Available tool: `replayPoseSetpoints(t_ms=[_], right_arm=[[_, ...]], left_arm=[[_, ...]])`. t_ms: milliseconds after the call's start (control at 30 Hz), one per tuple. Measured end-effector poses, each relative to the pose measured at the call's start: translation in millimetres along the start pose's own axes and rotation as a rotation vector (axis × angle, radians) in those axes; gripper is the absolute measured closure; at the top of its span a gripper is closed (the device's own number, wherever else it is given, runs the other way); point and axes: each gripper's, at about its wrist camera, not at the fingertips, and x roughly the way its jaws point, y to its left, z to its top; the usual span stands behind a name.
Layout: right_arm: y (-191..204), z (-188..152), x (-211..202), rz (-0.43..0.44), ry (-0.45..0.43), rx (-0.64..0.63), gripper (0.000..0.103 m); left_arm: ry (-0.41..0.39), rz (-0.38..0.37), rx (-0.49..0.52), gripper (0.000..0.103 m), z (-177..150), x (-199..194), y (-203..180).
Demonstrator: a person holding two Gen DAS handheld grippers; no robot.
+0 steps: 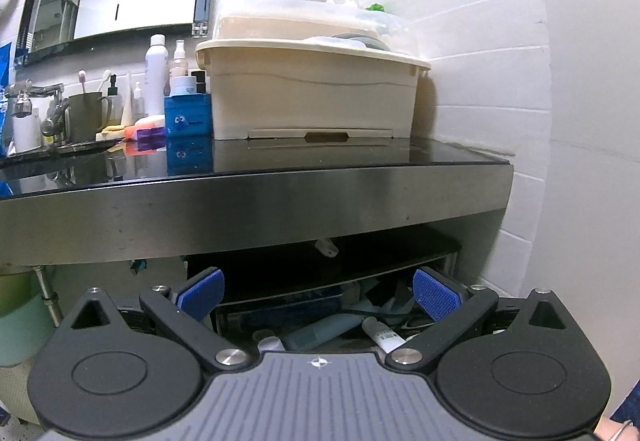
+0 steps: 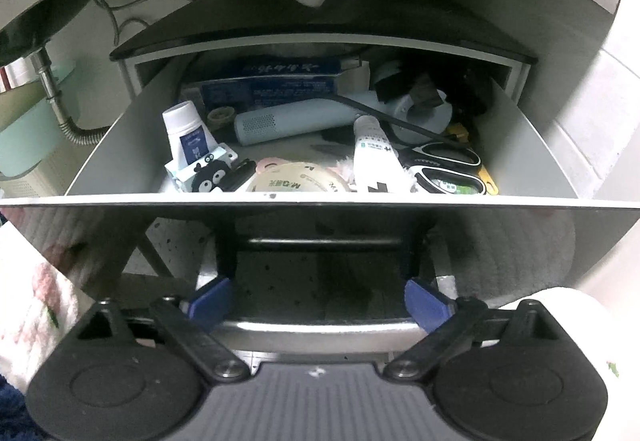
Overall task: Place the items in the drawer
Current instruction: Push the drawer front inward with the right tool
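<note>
Open grey metal drawer (image 2: 120,145) beneath the glossy black desk (image 1: 280,161), pulled out and crowded with contents. Inside, from left: small white tube with a blue label (image 2: 186,131), upright and tilted; cartoon-printed flat packet (image 2: 208,173) against it; pale blue cylindrical hair dryer (image 2: 304,117) lying across the middle with its black cord draped over it; white tube with green print (image 2: 372,157) leaning over a round roll of tape (image 2: 298,179); black-handled scissors (image 2: 444,165) at the right; blue printed carton (image 2: 276,85) along the back.

Right gripper (image 2: 318,299) in front of the mirrored drawer front (image 2: 320,225), blue pads (image 2: 212,297) parted moderately, nothing between them.

Left gripper (image 1: 318,295) level with the drawer opening, blue pads spread wide, empty.

On the desk: beige lidded plastic storage box (image 1: 312,93), blue carton (image 1: 188,115), white bottles (image 1: 156,69), dark green mug holding toothbrushes (image 1: 86,115), chrome tap (image 1: 40,97).
</note>
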Motion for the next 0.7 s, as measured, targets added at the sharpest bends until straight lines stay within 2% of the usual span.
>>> replayPoseSetpoints(t_ms=[233,700], right_arm=[[1.9,8.7,5.6,-0.001,-0.003,-0.002,0.008],[-0.2,12.2,15.7,-0.002,-0.068,-0.005,0.007]], left_arm=[[0.001,-0.006,0.0,0.001,-0.9,-1.7,0.5],[0.024,0.003,-0.008,0.001,-3.1,1.7,3.9]])
